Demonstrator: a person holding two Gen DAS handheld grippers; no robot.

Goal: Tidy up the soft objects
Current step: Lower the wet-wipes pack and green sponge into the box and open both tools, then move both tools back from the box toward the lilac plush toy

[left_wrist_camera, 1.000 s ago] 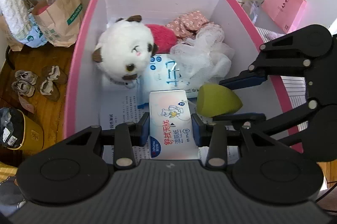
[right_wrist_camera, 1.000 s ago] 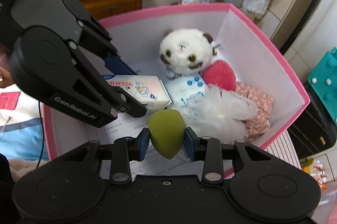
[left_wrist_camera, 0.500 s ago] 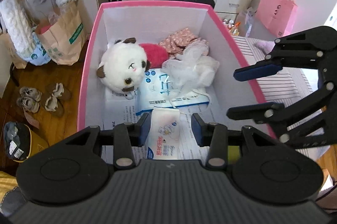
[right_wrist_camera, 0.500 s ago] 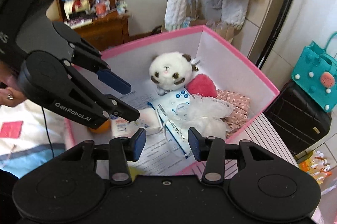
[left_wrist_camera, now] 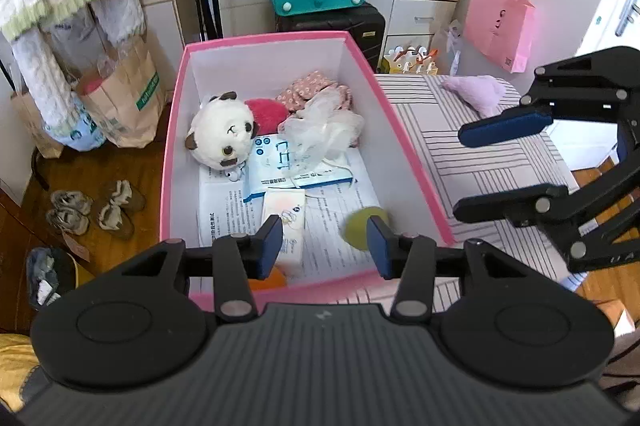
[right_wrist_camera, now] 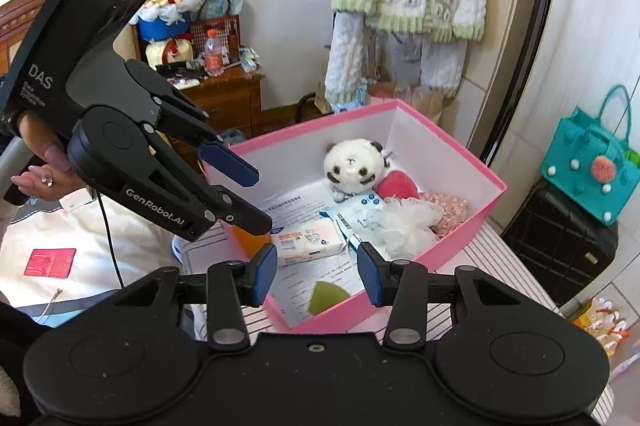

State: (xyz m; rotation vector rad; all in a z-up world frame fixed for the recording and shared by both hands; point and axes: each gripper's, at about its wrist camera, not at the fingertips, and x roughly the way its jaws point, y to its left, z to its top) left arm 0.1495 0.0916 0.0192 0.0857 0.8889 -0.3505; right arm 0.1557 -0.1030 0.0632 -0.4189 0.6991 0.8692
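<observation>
Both grippers have let go and drawn back up and away from the pink box (left_wrist_camera: 404, 149) since a second ago: the tissue pack (left_wrist_camera: 286, 222) that sat between the left fingers now lies flat on the printed paper at the near end of the box, and the green sponge (left_wrist_camera: 362, 228) that the right one pinched rests loose beside it, just inside the right wall. The left gripper (left_wrist_camera: 323, 240) hangs above the near rim with its jaws spread wide and nothing between them; the right gripper (right_wrist_camera: 316, 276) is likewise wide and empty, off to the side over the striped cover (left_wrist_camera: 472, 161). Further back the panda plush (left_wrist_camera: 222, 135), a red pom (left_wrist_camera: 266, 109), a white mesh puff (left_wrist_camera: 324, 127) and floral cloth are bunched together. A lilac soft thing (left_wrist_camera: 478, 91) lies out on the cover, well apart from the box; I'd guess it goes in next. It looks light and squashy, so a pinch across its fat middle should hold it.
</observation>
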